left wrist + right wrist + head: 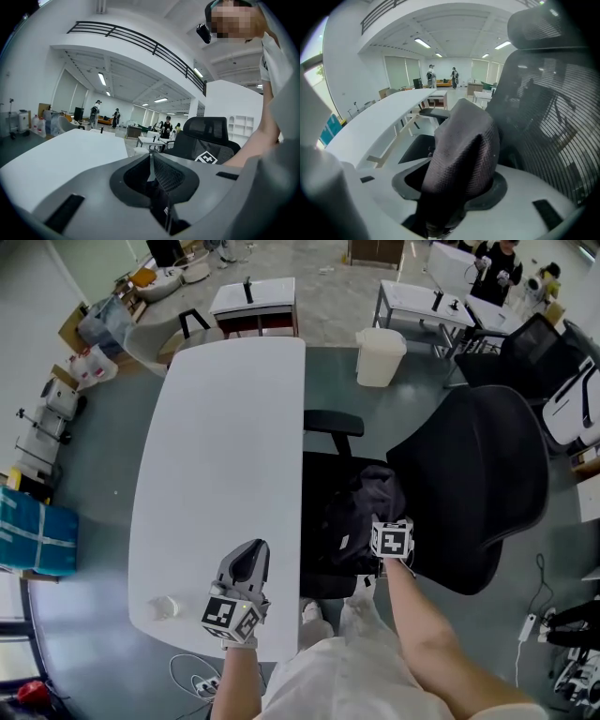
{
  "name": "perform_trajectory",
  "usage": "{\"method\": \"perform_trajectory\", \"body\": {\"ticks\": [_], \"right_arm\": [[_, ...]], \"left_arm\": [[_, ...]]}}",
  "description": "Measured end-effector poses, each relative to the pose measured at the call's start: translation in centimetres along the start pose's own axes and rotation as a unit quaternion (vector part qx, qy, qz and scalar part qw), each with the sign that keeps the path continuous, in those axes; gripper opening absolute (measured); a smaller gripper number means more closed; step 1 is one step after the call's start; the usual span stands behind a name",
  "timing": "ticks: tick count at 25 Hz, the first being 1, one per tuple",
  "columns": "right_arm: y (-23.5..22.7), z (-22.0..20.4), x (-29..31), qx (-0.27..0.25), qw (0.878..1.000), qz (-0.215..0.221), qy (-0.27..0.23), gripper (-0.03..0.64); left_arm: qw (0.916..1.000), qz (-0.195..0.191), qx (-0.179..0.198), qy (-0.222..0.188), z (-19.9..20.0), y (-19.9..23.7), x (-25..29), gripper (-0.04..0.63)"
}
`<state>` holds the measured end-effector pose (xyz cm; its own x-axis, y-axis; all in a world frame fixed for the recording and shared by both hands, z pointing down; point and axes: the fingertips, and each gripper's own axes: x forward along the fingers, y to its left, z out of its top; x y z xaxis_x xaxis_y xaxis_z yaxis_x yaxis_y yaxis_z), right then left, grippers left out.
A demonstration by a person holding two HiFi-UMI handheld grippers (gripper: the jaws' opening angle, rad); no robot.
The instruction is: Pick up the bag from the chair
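Right gripper view: black bag [461,150], a fold of its dark woven cloth standing up through the jaws, right claw [452,187] closed tight on that fold. Head view: rest of the bag slumped in a heap on the seat [323,474] of the black office chair [450,549], toward the seat's back edge, just in front of the mesh backrest [478,474]. Claw reaching in from the near side onto the bag's near-right part, marker cube [392,540] just behind the grip. Judged as grasp made, lift not yet begun, with the bulk of the bag apparently resting on the seat. Next move, by that reading: raise straight up and a little toward the body, jaws kept pressed, clear of the armrest [333,421] and the backrest. Worth watching for cloth sliding out, this being a pinch on loose fabric; cannot tell whether any strap or handle lies within the fold. Left claw [251,551] well apart from the bag, hovering over the near end of the white counter [225,427], jaws together on nothing in the left gripper view, no part in the grasp. Further out: small pale crumpled thing [164,607] on the counter's near corner, white bin [380,355] beyond the chair, grey floor [103,484] all round.
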<state>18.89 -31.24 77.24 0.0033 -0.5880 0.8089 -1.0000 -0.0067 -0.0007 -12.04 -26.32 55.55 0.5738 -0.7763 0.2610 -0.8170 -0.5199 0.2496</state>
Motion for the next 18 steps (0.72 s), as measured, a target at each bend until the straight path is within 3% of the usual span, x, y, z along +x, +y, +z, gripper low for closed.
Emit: {"method": "perform_trajectory", "body": {"ticks": [5,9,18], "right_arm": [[0.2,-0.1,-0.5,-0.007,1.0,0.0,0.009,0.119],[0.9,-0.3,-1.3,0.0,1.0,0.009,0.001,0.078],[2.7,-0.1,-3.2,0.036,0.998,0.041,-0.028,0.058]], "left_arm": [[1.0,0.002,0.001,0.002,0.0,0.1,-0.3,0.043],[1.0,0.003,0.002,0.0,0.1,0.1,-0.6,0.043],[0.9999,0.016,0.005,-0.005,0.7,0.9,-1.9,0.043]]}}
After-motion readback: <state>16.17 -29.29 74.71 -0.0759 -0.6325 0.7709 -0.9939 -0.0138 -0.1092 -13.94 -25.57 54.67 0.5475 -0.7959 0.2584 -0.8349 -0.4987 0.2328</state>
